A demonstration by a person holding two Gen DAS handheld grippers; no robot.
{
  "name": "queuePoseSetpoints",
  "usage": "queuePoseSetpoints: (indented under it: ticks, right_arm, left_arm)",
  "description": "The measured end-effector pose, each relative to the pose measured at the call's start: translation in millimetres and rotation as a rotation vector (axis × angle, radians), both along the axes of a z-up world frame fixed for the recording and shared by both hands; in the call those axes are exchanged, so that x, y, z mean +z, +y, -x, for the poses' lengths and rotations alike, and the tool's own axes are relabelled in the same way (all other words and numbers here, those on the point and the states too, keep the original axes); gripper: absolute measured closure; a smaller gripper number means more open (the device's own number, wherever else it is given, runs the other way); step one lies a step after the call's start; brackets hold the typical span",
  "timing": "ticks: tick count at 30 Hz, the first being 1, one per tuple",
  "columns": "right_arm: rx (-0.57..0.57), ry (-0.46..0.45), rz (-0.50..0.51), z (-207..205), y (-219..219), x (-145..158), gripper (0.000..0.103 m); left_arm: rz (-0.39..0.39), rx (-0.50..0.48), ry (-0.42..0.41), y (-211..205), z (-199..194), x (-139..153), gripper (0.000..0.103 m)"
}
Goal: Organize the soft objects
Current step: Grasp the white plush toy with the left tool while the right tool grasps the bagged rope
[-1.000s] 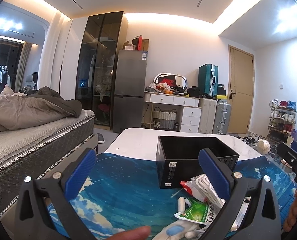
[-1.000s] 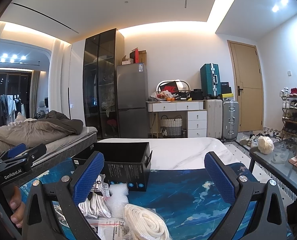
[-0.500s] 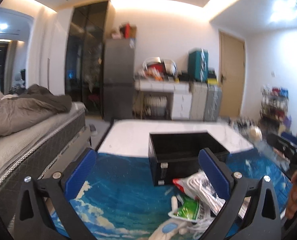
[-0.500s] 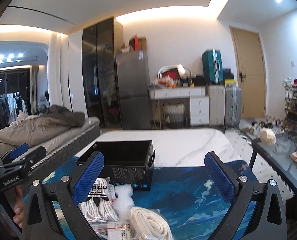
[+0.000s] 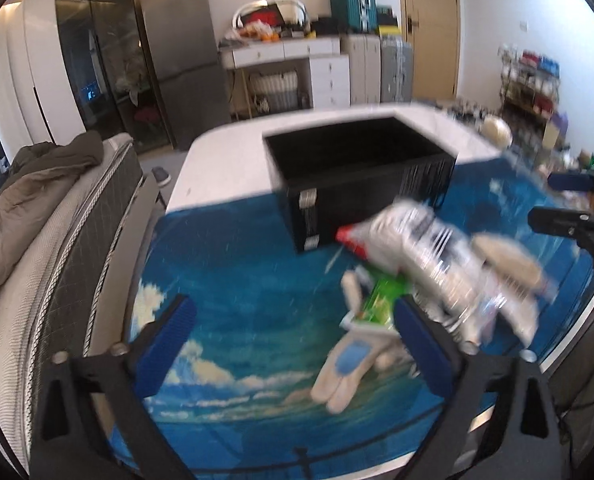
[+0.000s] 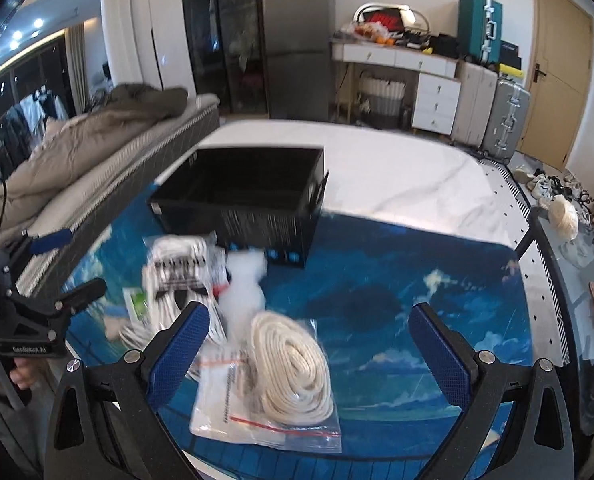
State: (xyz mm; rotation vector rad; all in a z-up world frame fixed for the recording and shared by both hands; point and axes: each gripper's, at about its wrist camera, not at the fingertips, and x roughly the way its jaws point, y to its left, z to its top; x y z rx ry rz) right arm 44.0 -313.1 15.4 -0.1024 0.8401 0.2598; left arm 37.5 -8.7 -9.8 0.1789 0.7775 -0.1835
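Observation:
An open black box (image 5: 357, 172) stands on the blue sky-print mat (image 5: 237, 280); it also shows in the right wrist view (image 6: 249, 200). A pile of soft things lies in front of it: a bagged coil of cream rope (image 6: 293, 368), a white fluffy wad (image 6: 247, 280), a black-and-white striped bag (image 6: 177, 272), a green packet (image 5: 381, 300) and a white glove with a blue patch (image 5: 349, 368). My left gripper (image 5: 293, 348) is open and empty above the mat, left of the pile. My right gripper (image 6: 309, 352) is open and empty, over the rope bag.
The mat covers the near half of a white marble table (image 6: 397, 176). A bed with a grey duvet (image 5: 29, 200) runs along the left. A glass side table (image 6: 589, 264) stands at the right. Fridge, drawers and suitcases line the far wall.
Both grippers have risen and tilted down, so the mat, box and pile now show from above. Both stay open and empty.

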Motion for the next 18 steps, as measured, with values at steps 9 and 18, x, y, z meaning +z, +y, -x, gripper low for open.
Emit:
queuePoseSetpoints:
  ticks: [9, 18]
  right_arm:
    - [0.045, 0.146, 0.034, -11.1, -6.7, -53.4, 0.02]
    - [0.102, 0.204, 0.008, -7.8, -5.5, -70.3, 0.033]
  left_arm:
    - [0.009, -0.068, 0.108, -1.0, -3.6, -32.6, 0.031]
    - [0.003, -0.148, 0.16, -9.0, -1.7, -39.5, 0.054]
